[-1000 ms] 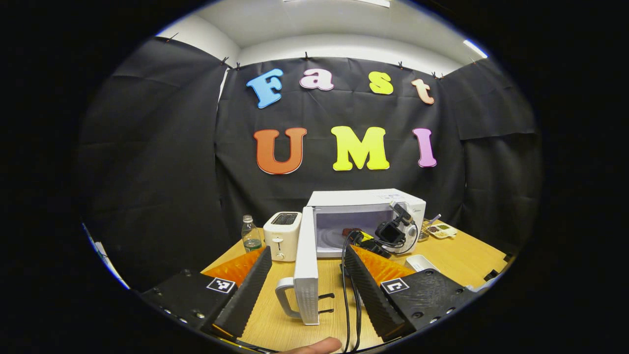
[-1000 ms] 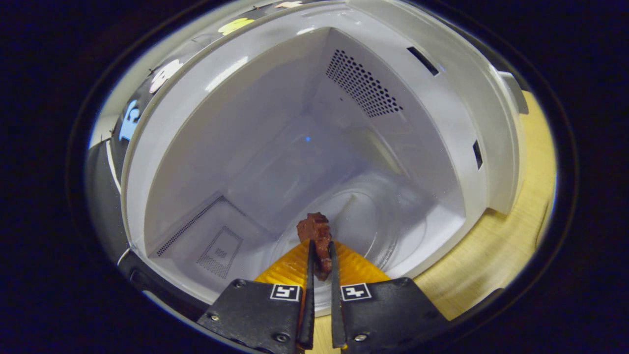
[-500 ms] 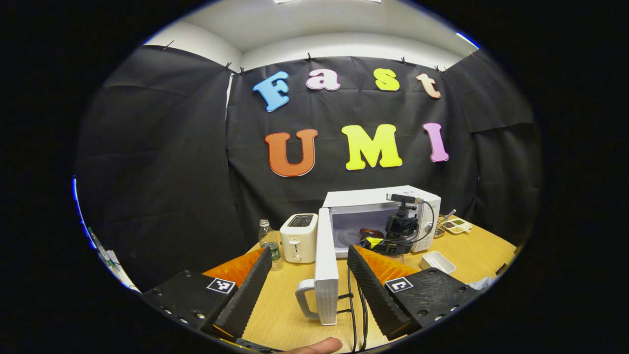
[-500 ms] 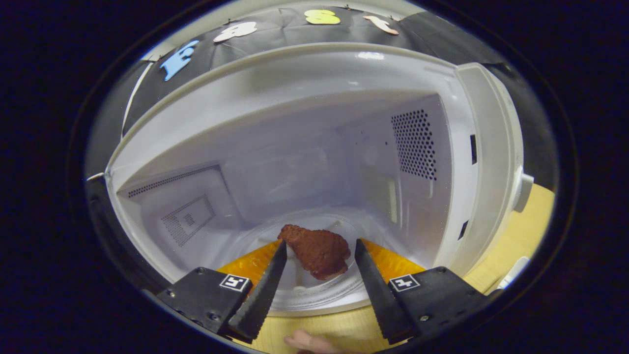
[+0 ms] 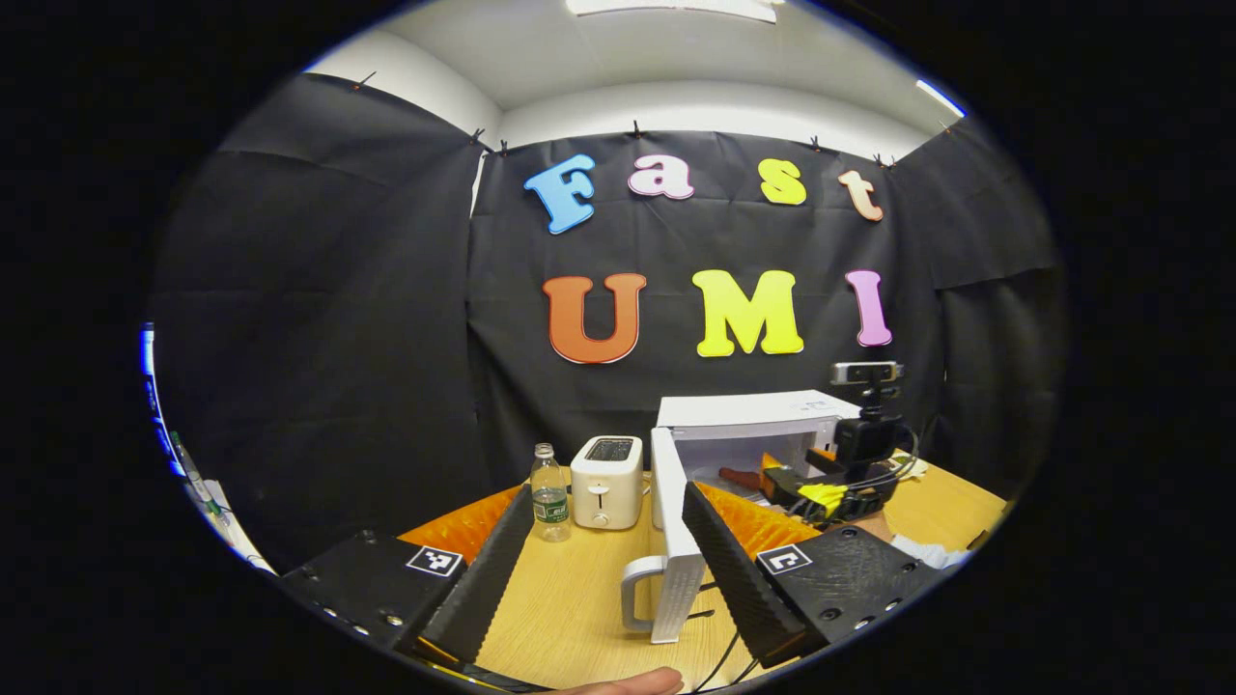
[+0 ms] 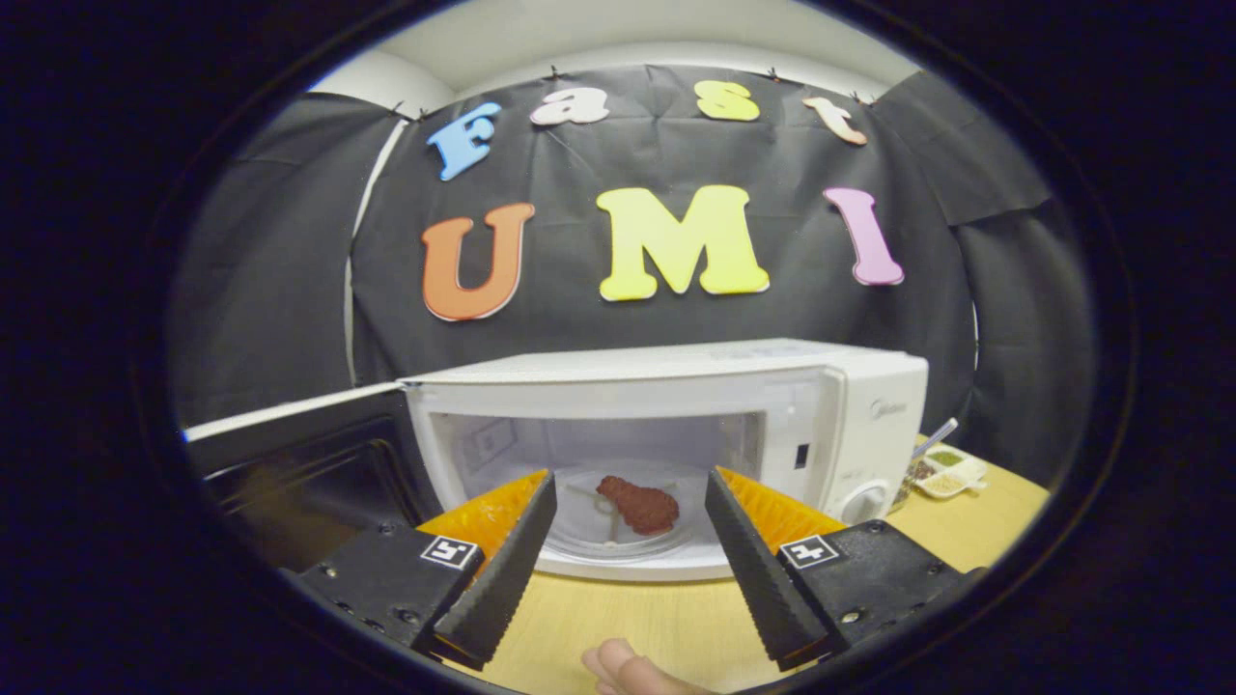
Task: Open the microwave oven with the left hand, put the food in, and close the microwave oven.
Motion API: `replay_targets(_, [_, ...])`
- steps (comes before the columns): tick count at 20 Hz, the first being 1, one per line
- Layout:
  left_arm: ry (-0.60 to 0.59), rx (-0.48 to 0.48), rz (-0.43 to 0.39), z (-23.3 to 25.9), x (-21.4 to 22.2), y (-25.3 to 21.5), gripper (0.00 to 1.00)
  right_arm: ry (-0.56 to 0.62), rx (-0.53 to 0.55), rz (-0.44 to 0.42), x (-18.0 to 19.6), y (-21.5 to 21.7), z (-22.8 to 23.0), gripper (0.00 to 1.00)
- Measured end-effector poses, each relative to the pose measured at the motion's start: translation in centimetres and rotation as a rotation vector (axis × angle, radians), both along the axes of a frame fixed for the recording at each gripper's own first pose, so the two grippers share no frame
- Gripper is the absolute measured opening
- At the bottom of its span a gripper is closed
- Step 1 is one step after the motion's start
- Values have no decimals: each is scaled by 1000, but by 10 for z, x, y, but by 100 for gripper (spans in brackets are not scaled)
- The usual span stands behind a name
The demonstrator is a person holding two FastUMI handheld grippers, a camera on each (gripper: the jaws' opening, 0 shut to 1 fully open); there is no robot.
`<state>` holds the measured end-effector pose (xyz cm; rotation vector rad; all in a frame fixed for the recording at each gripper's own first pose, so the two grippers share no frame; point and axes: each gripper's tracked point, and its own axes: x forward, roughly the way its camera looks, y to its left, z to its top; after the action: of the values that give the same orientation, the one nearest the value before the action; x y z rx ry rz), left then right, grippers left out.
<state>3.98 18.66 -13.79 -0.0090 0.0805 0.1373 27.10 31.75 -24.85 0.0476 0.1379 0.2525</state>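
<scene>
- The right claw (image 6: 623, 560) is spread wide and empty, level, pointing at the microwave oven (image 6: 676, 425) from just outside its mouth.
- The food (image 6: 639, 504), a reddish-brown piece, lies on the glass turntable (image 6: 589, 536) inside the cavity, apart from both fingers.
- The left claw (image 5: 608, 569) is also spread and empty, held low over the desk (image 5: 570, 608), with the open door (image 5: 676, 541) standing edge-on between its fingers and its handle (image 5: 637, 598) near them.
- The step in hand looks like closing: the right claw should be drawn clear of the door's swing first.
- Then push the door's outer face steadily with the left claw until it latches, without jolting the oven.
</scene>
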Motion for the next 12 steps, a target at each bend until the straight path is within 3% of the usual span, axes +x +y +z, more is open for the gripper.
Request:
replay_targets(1, [1, 8, 6, 0, -1, 3, 95, -31, -7, 12, -16, -9, 16, 99])
replay_targets(2, [-4, 11, 7, 1, -3, 4, 95, -56, -23, 2, -31, -21, 31, 91])
replay_targets(5, [-23, -9, -21, -1, -8, 3, 94, -101, -97, -26, -78, -56, 63, 98])
replay_targets(6, [-20, -17, -27, -4, -7, 5, 88, -106, -102, -19, -96, -64, 71, 99])
replay_targets(8, [-14, -38, -22, -11, -7, 14, 88, -107, -105, 10, -128, -78, 86, 98])
replay_targets(9, [-29, -47, -19, -13, -7, 18, 94, -105, -107, 16, -144, -88, 92, 99])
replay_targets(10, [-29, -53, -13, -18, -4, 23, 89, -109, -108, 21, -159, -98, 97, 93])
replay_targets(11, [-22, -61, 4, -25, -3, 29, 74, -121, -107, 29, -175, -105, 105, 100])
replay_targets(12, [-19, -59, 26, -30, -1, 38, 88, -135, -106, 39, -191, -112, 112, 95])
